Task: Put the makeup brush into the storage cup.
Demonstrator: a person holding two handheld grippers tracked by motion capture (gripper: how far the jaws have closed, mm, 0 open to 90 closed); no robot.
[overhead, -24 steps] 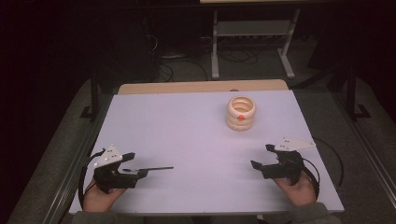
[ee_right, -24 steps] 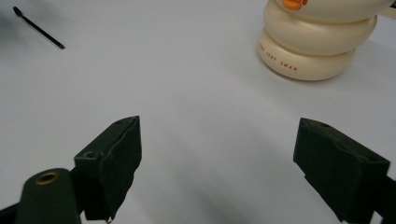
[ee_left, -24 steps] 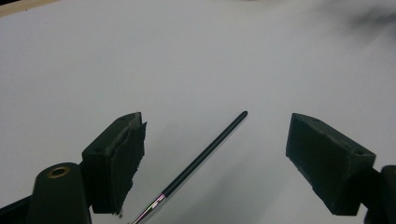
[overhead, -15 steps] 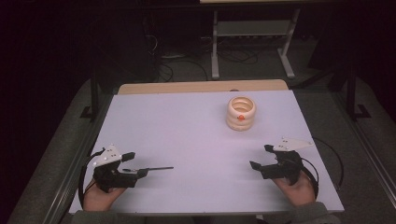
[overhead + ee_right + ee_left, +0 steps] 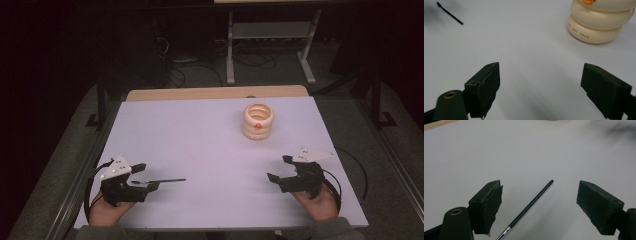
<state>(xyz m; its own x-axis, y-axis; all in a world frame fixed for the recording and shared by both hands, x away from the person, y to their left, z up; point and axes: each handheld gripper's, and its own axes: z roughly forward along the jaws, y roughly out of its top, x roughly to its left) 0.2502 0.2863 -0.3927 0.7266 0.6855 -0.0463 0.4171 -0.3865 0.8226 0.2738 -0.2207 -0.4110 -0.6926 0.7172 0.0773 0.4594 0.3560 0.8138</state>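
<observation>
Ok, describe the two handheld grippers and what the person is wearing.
Both the left gripper and the right gripper are black, each topped by a pale grey three-cornered plate and trailing a black cable. Up close, the blocky black jaws carry worn pads, with a brass-coloured ring at one base. Grey-green sleeves cover the wrists.

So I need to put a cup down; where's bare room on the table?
The table is bare between the left gripper and right gripper, and left of the cream ringed container. Avoid the thin black stick.
</observation>
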